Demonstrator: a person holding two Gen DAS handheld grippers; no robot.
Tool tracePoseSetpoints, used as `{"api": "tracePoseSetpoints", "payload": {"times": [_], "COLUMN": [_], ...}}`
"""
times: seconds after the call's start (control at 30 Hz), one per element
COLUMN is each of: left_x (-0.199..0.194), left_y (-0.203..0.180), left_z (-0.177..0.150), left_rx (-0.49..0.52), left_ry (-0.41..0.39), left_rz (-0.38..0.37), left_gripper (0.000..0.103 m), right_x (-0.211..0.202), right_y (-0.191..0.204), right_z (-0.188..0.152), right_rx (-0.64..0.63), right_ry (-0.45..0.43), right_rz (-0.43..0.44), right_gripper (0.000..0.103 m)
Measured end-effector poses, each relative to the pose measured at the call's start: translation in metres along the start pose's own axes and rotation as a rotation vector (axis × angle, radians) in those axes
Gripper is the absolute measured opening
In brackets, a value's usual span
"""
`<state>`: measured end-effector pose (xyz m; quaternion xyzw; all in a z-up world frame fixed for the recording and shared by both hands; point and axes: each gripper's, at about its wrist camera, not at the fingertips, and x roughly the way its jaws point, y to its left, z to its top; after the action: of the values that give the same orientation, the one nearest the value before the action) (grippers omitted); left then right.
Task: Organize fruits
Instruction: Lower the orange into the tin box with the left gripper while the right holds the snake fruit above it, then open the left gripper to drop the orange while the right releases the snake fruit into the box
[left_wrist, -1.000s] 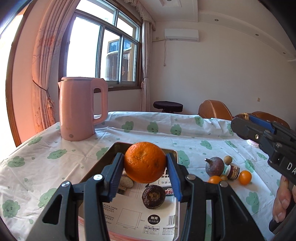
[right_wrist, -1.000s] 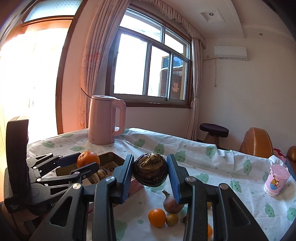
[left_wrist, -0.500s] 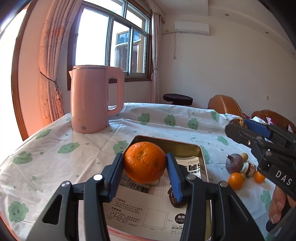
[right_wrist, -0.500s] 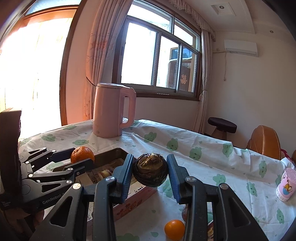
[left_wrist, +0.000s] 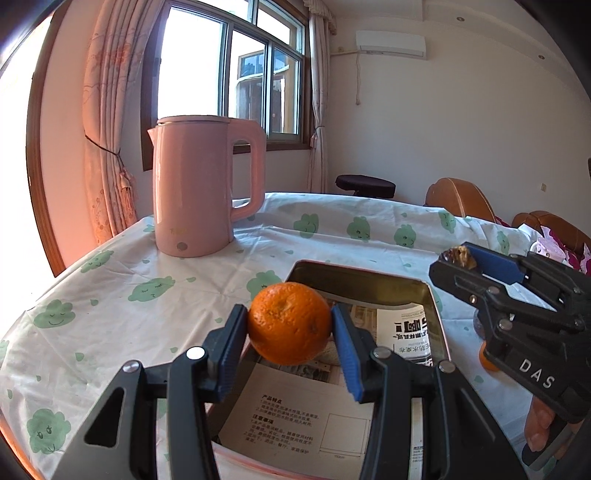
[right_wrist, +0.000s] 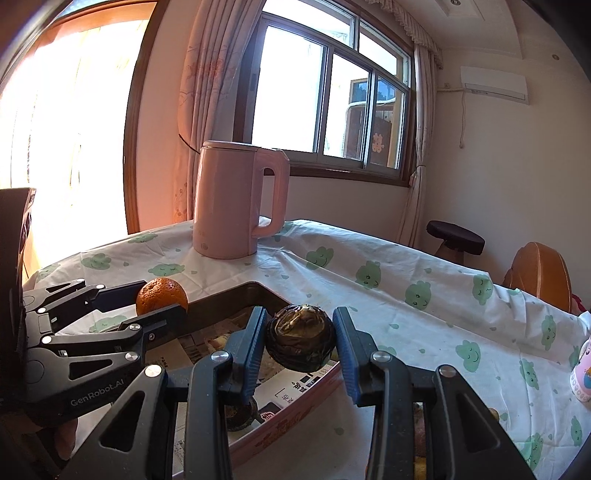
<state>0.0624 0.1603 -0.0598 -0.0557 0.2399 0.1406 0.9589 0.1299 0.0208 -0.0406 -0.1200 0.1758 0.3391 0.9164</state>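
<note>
My left gripper (left_wrist: 290, 332) is shut on an orange (left_wrist: 289, 322) and holds it above the near left part of a shallow metal tin (left_wrist: 432, 295) lined with printed paper. The orange also shows in the right wrist view (right_wrist: 161, 293). My right gripper (right_wrist: 300, 341) is shut on a dark wrinkled passion fruit (right_wrist: 300, 341), held above the tin's right rim (right_wrist: 288, 417). Another dark fruit (right_wrist: 240, 415) lies in the tin below it. In the left wrist view the right gripper (left_wrist: 458, 258) sits at the right, above the tin's right edge.
A pink kettle (left_wrist: 201, 184) stands at the back left of the table, on a white cloth with green cloud prints (left_wrist: 147, 291). A small orange fruit (left_wrist: 485, 360) lies right of the tin. A pink cup (right_wrist: 583, 373) stands at the far right. Chairs and a stool stand behind the table.
Both grippers have moved forward and to the left over the tin with their fruits still held. The kettle looms larger, and the loose fruits on the right have slid mostly out of view.
</note>
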Motion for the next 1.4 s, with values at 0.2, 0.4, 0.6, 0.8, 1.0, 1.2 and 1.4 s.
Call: {"api": "tracePoseSetpoints", "payload": {"times": [0.2,0.4,0.6,0.8,1.0,1.2,1.4], "left_x": [0.006,0.012,0.020,0.025,0.029,0.032,0.030], "left_y": [0.003,0.002,-0.002,-0.005,-0.007,-0.008,-0.009], "left_z": [0.001,0.000,-0.001,-0.001,-0.002,-0.002,-0.002], "left_rx": [-0.008,0.004,0.022,0.037,0.046,0.053,0.065], "left_ry": [0.031,0.063,0.101,0.135,0.157,0.170,0.162], "left_rz": [-0.015,-0.019,-0.023,-0.025,-0.026,-0.019,-0.005], "left_gripper": [0.048,0.048,0.048,0.049,0.049,0.050,0.050], "right_x": [0.012,0.024,0.033,0.039,0.047,0.054,0.055], "right_y": [0.006,0.007,0.000,-0.001,0.003,0.003,0.005], "right_z": [-0.001,-0.003,-0.008,-0.009,-0.010,-0.011,-0.011], "right_rx": [-0.003,0.009,0.046,0.053,0.040,0.039,0.034], "right_ry": [0.023,0.058,0.092,0.112,0.156,0.191,0.195], "right_rz": [0.002,-0.001,-0.002,0.007,0.011,0.011,0.007], "right_gripper": [0.039,0.039,0.039,0.039,0.039,0.039,0.045]}}
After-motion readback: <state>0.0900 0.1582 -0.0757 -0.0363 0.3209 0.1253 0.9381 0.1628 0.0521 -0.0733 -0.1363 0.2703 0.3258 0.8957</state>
